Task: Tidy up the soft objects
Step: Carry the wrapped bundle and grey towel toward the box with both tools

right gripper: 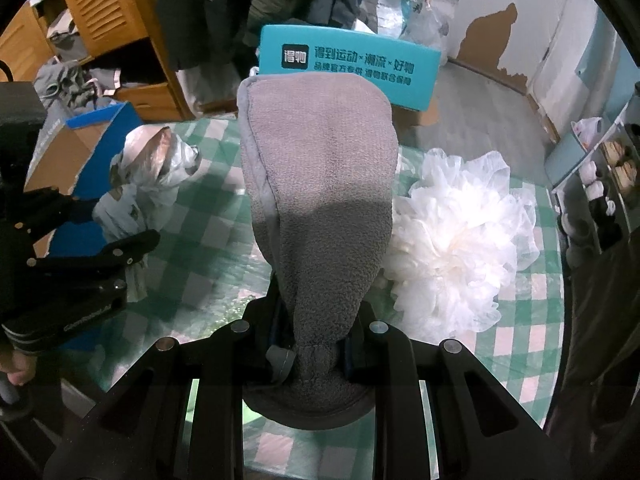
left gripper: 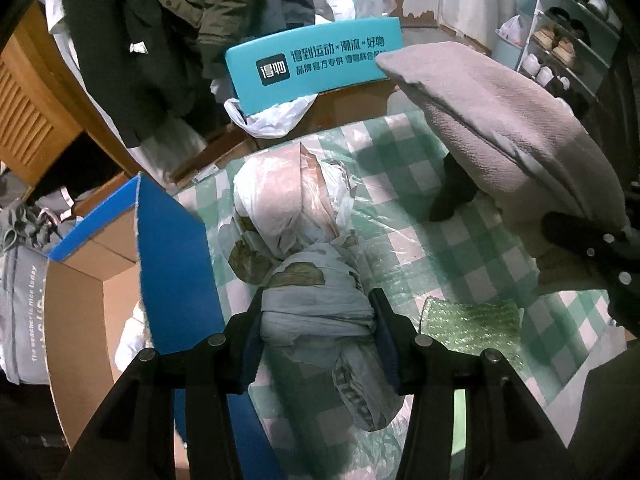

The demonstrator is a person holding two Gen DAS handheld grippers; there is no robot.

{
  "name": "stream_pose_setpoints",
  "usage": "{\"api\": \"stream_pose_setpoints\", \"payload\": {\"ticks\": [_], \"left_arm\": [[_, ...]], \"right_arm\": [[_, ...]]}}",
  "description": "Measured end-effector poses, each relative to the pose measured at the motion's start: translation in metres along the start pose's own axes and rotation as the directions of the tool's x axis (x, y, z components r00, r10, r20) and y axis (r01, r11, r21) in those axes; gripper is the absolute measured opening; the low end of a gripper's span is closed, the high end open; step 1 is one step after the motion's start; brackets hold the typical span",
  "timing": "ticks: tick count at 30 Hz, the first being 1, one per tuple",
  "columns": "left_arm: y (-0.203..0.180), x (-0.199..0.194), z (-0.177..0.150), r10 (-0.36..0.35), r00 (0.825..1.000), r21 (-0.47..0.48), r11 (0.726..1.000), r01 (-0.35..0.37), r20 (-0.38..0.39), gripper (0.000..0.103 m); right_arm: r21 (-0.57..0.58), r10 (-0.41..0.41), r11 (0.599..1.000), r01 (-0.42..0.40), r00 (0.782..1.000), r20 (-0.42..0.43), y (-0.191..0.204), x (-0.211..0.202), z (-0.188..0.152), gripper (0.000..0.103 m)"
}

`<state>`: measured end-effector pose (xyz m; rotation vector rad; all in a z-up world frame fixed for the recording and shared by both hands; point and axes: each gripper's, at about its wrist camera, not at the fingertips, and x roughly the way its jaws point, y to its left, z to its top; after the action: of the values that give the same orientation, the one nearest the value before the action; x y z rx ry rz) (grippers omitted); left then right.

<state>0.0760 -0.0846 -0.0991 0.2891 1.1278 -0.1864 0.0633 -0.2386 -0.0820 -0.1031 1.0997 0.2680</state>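
A table under a green-and-white checked cloth (right gripper: 520,344) is filling the foreground, with dark coats (left gripper: 168,40) hanging behind it beside a slatted wooden cabinet (right gripper: 104,8). Paint is peeling off the pale wall (right gripper: 492,36) in brown patches above a grey floor (right gripper: 480,100), and a shoe rack (left gripper: 568,48) is standing at the right edge
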Motion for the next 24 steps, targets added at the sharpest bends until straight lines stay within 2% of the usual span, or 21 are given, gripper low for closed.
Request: {"api": "stream_pose_setpoints", "payload": {"ticks": [24], "left_arm": [[0.036, -0.054, -0.013, 0.025, 0.995, -0.032, 0.999, -0.022, 0.094, 0.05]], "right_arm": [[-0.049, 0.045, 0.998, -0.041, 0.997, 0.069, 0.031, -0.033, 0.007, 0.021]]}}
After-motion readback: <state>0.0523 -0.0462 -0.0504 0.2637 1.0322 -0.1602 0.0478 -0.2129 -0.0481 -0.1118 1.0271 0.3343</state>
